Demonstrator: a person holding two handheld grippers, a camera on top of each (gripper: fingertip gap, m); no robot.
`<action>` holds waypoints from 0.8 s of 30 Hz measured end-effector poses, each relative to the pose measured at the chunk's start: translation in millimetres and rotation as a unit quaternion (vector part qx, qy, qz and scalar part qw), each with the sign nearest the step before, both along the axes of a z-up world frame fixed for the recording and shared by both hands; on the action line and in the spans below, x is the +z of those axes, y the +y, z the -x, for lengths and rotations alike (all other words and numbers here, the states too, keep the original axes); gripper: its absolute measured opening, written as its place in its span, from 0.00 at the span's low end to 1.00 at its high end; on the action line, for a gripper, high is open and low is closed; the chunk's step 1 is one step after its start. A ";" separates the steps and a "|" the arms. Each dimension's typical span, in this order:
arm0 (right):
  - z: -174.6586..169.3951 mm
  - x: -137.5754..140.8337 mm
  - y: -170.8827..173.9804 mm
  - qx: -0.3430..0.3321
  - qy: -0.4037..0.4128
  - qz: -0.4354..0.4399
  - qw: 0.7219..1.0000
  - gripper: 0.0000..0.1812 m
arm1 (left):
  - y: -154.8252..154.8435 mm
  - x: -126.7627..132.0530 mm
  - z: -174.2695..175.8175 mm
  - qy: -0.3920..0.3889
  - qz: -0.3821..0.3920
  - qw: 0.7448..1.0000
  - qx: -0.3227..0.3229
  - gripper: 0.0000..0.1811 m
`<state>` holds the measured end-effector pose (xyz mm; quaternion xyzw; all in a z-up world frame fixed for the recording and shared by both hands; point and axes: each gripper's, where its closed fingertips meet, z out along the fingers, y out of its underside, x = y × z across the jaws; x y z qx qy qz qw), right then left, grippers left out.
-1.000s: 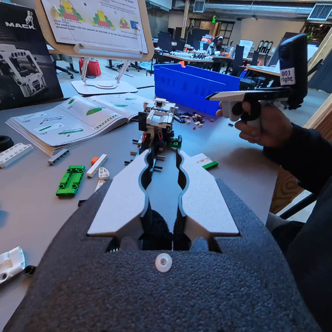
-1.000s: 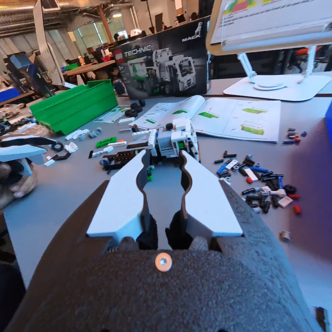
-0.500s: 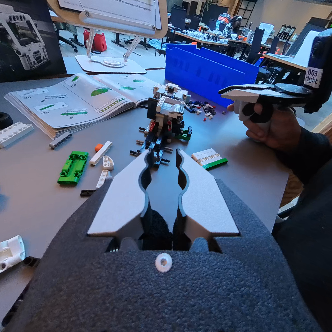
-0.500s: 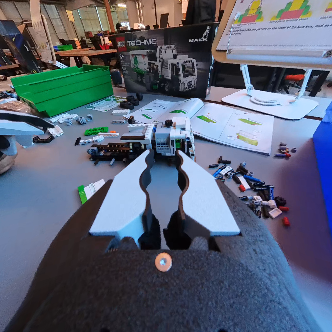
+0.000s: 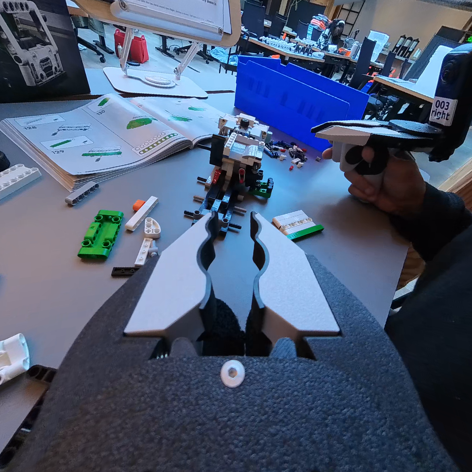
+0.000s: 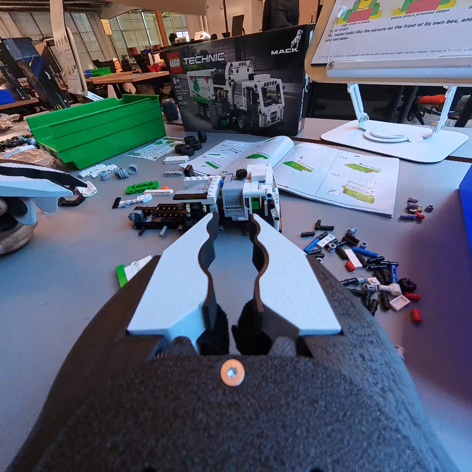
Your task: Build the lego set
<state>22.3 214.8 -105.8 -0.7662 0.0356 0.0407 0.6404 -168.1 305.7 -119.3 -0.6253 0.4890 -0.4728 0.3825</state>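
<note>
Grey tabletop (image 5: 319, 268) carries the half-built white and black brick truck model (image 5: 237, 163), which stands near the middle, its white cab at one end and a long black beam chassis (image 6: 166, 213) trailing out with bare axle pins along its sides. Both grippers hover empty above the table, aimed at the model from different sides. The left gripper (image 5: 231, 217) has its white fingers parted by a moderate gap with nothing between them, tips just short of the chassis end. The right gripper (image 6: 232, 218) is likewise parted and empty, tips near the cab front.

Loose parts lie around: a green studded frame piece (image 5: 99, 235) and a white beam with an orange end (image 5: 143, 212) to the left gripper's left, a stacked white and green plate assembly (image 5: 297, 224) to its right, and a scatter of small black, blue and red pins (image 6: 365, 268) beside the blue plastic bin (image 5: 293, 102). An open instruction booklet (image 6: 319, 168) lies behind the model.

The build looks well short of finished; the wheels appear to sit unused by the booklet, though that is small in view. The risk from here is a nudge: fingers closing on the chassis could snag the protruding pins, push the light model across the smooth table, or pop the cab loose. Grabbing a tiny pin could scatter its neighbours.
</note>
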 end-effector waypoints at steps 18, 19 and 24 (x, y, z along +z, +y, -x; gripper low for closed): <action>3.1 2.5 -3.4 0.000 -0.002 -0.009 1.000 0.12 | 47.2 41.7 47.8 -0.154 0.018 0.978 0.141 0.11; 3.4 2.6 -3.6 0.001 -0.003 -0.009 1.000 0.12 | 52.7 44.6 54.3 -0.169 0.022 0.973 0.158 0.11; 3.6 1.8 -3.1 0.000 -0.005 -0.007 1.000 0.12 | 56.5 46.7 59.5 -0.188 0.047 0.968 0.159 0.11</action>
